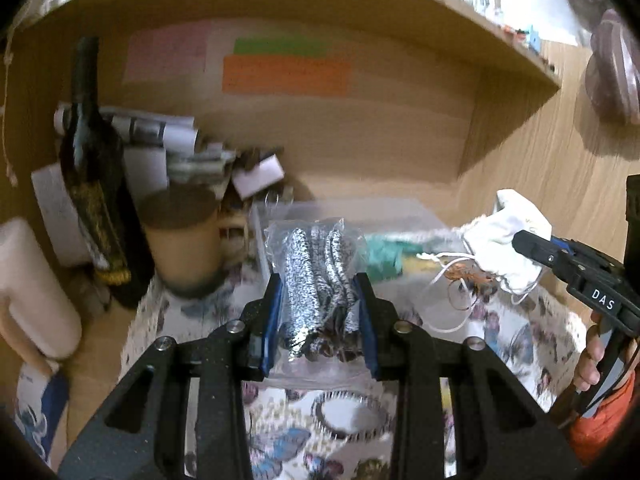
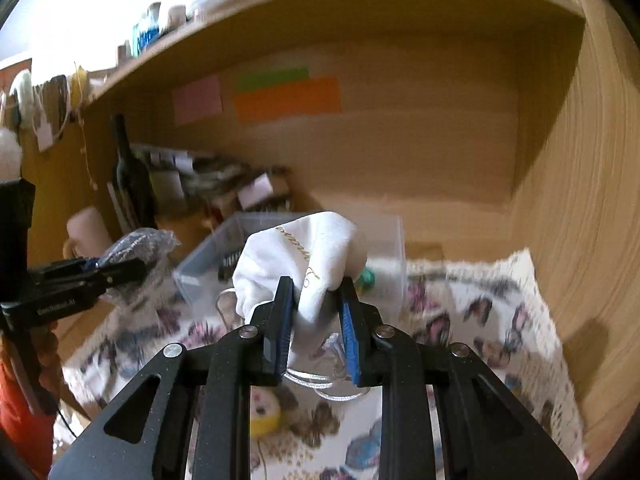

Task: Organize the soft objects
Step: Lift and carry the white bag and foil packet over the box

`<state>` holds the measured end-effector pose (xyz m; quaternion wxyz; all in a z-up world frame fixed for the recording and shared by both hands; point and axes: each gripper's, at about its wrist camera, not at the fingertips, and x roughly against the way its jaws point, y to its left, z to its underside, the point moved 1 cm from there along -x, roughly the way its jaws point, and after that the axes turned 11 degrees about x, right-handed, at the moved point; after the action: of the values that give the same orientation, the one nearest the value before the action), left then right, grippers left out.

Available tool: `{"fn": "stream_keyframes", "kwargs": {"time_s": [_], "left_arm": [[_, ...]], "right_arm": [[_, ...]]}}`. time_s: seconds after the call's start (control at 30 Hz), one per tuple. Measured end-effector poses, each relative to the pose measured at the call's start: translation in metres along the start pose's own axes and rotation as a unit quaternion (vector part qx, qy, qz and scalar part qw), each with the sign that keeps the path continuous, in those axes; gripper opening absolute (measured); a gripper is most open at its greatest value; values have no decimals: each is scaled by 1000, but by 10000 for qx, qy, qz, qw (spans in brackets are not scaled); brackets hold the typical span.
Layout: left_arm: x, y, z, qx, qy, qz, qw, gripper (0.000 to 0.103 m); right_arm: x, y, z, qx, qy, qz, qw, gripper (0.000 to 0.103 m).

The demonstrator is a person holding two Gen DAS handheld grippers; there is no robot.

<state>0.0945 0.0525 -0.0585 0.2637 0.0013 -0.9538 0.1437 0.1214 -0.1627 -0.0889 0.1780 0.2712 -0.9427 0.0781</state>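
While the butterfly-print cloth (image 2: 480,312) spreads over the bench, we see the clear plastic bin (image 2: 208,258) at its far edge, straight ahead of both tools. Our left gripper (image 1: 318,280) has its fingers clamped on a clear bag of speckled black-and-white fabric (image 1: 308,264), long axis pointing forward toward the bin. Our right gripper (image 2: 316,284) has its fingers pressed onto a white drawstring pouch (image 2: 304,252), which looks nearer the bin. Gold script on the pouch is unreadable; the right tool reads "DAS".
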Motion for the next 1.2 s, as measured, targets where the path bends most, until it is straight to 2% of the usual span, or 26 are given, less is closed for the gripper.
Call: {"fn": "stream_keyframes", "kwargs": {"time_s": [0.27,0.53,0.9,1.2], "left_arm": [[-15,-12,-34,4,-162,76,9998,34],[-54,-16,-46,24,53,-52,10000,34],[-118,-19,-34,-147,654,-348,9971,34],[-150,-23,-20,-372,1044,-508,9925,34]], "right_arm": [[-7,3,-33,201,-371,149,9990,20],[-40,1,-44,225,-363,168,9989,20],[-109,-4,-30,298,534,146,9980,20],[-144,-12,-12,171,1143,-146,9932,21]]}}
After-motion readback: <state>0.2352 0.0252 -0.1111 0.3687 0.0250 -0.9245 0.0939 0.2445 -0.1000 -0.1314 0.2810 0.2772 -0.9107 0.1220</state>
